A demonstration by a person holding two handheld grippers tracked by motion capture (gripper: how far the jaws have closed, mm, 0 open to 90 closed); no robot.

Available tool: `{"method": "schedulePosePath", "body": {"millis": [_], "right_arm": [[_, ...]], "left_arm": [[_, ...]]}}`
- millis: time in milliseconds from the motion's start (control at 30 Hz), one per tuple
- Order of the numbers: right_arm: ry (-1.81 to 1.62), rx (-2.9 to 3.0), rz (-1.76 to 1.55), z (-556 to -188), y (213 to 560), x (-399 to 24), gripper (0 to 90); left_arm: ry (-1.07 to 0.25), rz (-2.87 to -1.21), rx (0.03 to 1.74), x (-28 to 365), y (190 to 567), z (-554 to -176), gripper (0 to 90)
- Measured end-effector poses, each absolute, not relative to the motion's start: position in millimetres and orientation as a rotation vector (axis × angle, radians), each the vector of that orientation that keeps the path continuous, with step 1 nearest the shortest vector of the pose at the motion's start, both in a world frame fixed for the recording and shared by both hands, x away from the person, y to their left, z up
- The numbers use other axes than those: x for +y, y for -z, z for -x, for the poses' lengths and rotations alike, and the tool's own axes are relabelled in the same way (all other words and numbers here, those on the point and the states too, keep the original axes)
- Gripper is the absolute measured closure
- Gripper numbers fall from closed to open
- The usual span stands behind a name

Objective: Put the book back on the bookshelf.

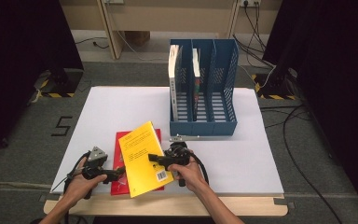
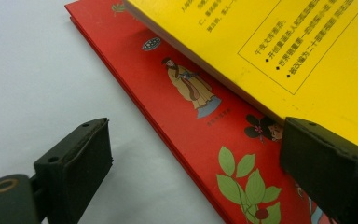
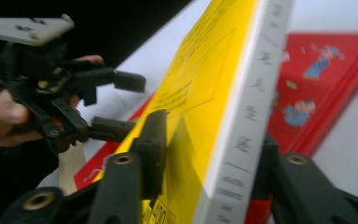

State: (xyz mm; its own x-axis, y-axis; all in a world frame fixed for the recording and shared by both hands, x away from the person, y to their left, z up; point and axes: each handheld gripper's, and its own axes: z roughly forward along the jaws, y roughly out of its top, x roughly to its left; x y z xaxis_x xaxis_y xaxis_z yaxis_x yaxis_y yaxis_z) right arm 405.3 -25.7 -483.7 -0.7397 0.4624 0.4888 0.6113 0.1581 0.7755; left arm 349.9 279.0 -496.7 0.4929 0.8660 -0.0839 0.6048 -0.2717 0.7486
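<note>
Right gripper: jaws clenched on the yellow paperback book, one on its cover, one behind its white spine.
Yellow book: tilted up, its far edge lying over the flat red picture book.
Left gripper: jaws released, spread at the red book's edge, at 9 o'clock from the yellow book.
Blue plastic file rack: at 1 o'clock on the white table, two books upright inside.

Black "5" marked on floor, Chinese print on yellow book
</note>
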Motion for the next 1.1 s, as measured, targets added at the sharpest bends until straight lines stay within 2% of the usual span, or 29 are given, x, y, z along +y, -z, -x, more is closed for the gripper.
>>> {"method": "schedulePosePath", "body": {"millis": [67,200,267,633,767,967,1100], "right_arm": [[1.677,-2.302,1.024,-404,479,-26,67.7],[1.701,-2.281,1.031,-403,474,-26,69.9],[1.710,-2.281,1.019,-403,472,-27,70.3],[1.768,-2.342,0.915,-395,457,-20,72.9],[1.780,-2.402,0.867,-393,451,-18,72.8],[1.785,-2.425,0.833,-389,445,-16,72.8],[1.834,-2.370,0.838,-388,445,-18,72.9]], "left_arm": [[-0.452,-1.992,1.206,278,497,-349,7.9],[-0.436,-1.976,1.217,279,496,-350,8.8],[-0.455,-1.964,1.231,281,496,-351,16.4],[-0.452,-1.939,1.277,285,496,-354,15.0],[-0.416,-1.914,1.302,285,497,-356,16.0],[-0.448,-1.914,1.293,282,496,-354,21.2],[-0.437,-1.869,1.289,284,493,-353,20.9]]}}
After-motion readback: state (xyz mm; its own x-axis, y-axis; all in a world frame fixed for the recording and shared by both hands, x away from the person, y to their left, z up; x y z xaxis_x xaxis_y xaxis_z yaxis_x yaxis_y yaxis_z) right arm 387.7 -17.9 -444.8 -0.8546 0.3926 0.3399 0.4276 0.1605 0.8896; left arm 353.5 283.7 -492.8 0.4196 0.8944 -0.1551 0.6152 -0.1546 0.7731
